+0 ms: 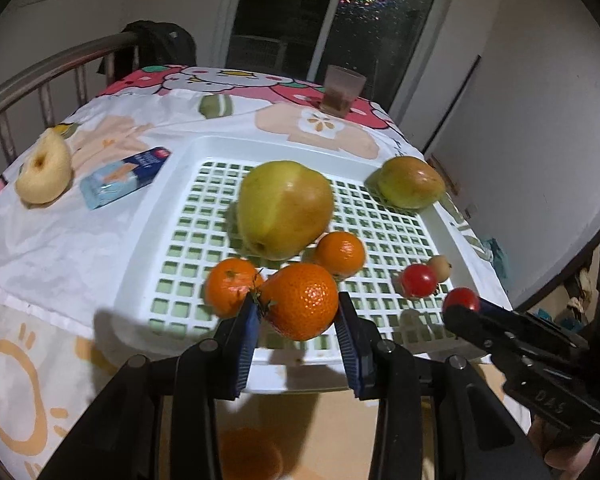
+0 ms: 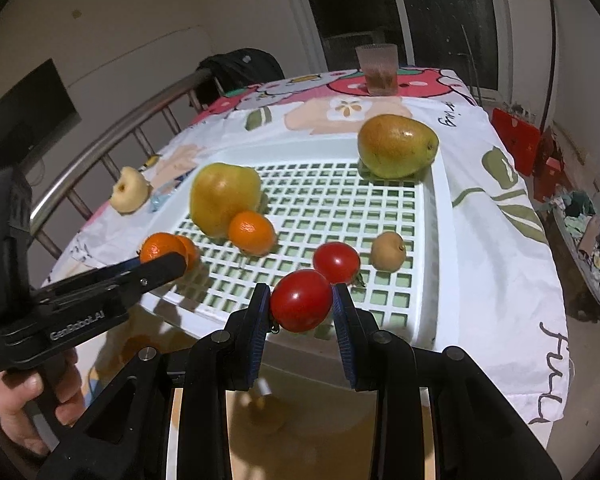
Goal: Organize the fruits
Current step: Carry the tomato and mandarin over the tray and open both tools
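Observation:
My left gripper (image 1: 298,312) is shut on an orange mandarin (image 1: 302,300) over the near edge of the white slotted tray (image 1: 172,184). My right gripper (image 2: 300,308) is shut on a red tomato (image 2: 301,306) over the tray's near edge. In the tray lie a big yellow-green pear (image 1: 282,208), a second pear (image 1: 410,182) at the far right corner, two more mandarins (image 1: 230,286) (image 1: 340,254), another tomato (image 1: 418,280) and a small tan fruit (image 1: 440,266). The right gripper with its tomato (image 1: 462,300) also shows in the left wrist view.
A pale yellow apple (image 1: 44,174) and a blue packet (image 1: 126,176) lie on the patterned tablecloth left of the tray. A frosted cup (image 1: 342,90) stands at the table's far edge. A metal railing (image 1: 40,76) runs along the left. Clutter (image 2: 588,232) lies on the floor at right.

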